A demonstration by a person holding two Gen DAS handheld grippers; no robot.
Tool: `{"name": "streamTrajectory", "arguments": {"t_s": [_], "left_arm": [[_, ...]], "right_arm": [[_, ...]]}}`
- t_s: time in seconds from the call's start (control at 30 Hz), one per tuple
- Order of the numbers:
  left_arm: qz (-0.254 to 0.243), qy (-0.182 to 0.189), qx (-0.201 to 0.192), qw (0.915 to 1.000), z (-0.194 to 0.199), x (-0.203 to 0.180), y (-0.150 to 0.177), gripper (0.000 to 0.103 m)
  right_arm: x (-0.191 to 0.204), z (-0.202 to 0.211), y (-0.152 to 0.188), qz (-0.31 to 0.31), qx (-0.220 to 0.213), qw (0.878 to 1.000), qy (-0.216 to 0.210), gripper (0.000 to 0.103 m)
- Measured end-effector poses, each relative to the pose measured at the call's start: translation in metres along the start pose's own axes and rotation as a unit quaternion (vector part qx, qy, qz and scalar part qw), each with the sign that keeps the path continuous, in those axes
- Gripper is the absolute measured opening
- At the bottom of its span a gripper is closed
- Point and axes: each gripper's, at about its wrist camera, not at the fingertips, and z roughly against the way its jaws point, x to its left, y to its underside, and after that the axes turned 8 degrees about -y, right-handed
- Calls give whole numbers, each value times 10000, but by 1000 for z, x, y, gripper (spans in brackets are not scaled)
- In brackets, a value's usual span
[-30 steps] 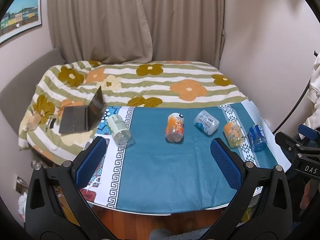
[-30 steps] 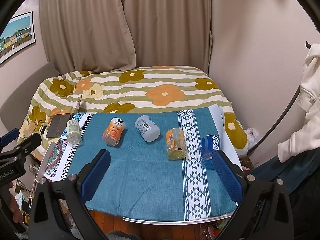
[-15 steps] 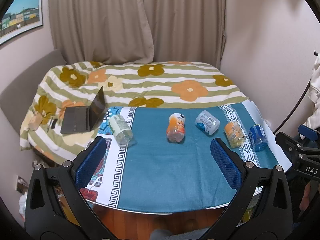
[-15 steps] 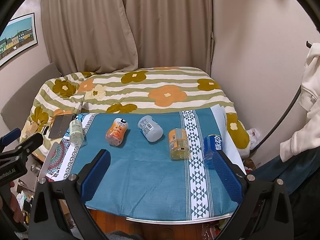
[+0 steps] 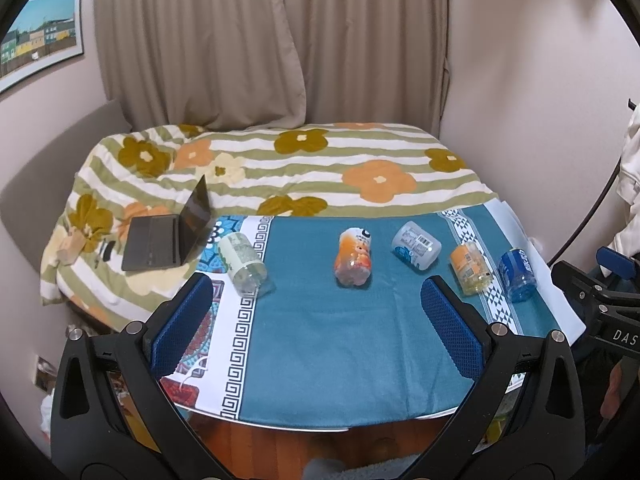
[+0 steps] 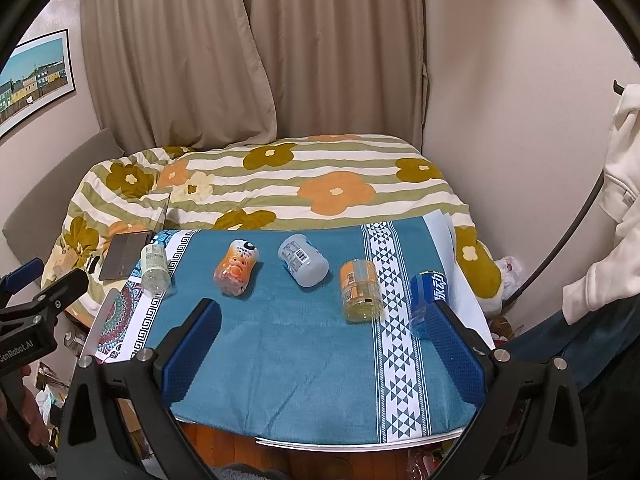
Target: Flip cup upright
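Teal cloth covers the table (image 5: 320, 344); five cups lie toppled in a row — the orange cup (image 5: 353, 255) mid-table; light, slick, probably crushable plastic; grip its mid-body; left gripper (image 5: 316, 320) and right gripper (image 6: 326, 344) gape wide, empty.

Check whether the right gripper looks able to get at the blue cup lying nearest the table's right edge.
Probably yes. The right gripper is open and empty, and the blue cup lies just ahead of its right finger, apart from the orange-label cup.
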Motion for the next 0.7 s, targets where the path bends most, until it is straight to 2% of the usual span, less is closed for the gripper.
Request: {"name": "streamTrajectory", "arguments": {"t_s": [0.57, 0.7], "left_arm": [[-22, 37, 73, 10000, -6, -1, -3, 103], [-17, 39, 213, 9998, -14, -4, -8, 103]], "right_arm": [[-1, -1, -1, -16, 16, 10000, -10, 102], [-2, -1, -3, -31, 66, 10000, -9, 102]]}}
